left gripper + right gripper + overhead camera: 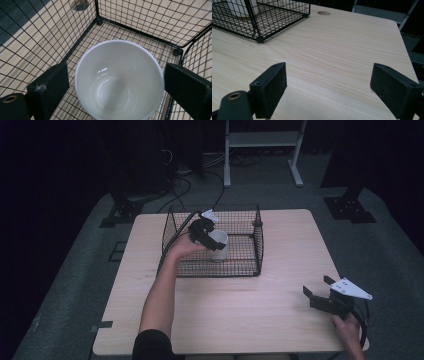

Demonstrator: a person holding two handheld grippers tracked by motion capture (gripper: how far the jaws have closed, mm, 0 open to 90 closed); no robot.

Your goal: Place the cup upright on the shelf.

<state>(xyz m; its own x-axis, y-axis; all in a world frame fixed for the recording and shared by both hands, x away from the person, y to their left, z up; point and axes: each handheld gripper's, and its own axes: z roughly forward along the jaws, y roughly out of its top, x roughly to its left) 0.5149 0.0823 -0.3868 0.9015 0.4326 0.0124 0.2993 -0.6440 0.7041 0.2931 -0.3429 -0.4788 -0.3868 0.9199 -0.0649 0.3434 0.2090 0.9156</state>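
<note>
A white cup [218,242] [117,82] stands upright and empty on the floor of a black wire basket [260,240] [140,30] at the back of the table. My left gripper [214,240] [116,72] reaches down into the basket, open, with one jaw on each side of the cup's rim; a small gap shows at the left jaw. My right gripper [318,286] [329,71] hovers open over bare wood near the table's front right corner, holding nothing. In the right gripper view the basket [262,20] sits far left with the cup [242,7] behind its wire.
The light wooden table [225,310] has a round cable hole [323,13] beyond the basket. Its right edge runs close to my right gripper. A white shelf frame [262,150] and dark stands with cables sit on the floor behind the table.
</note>
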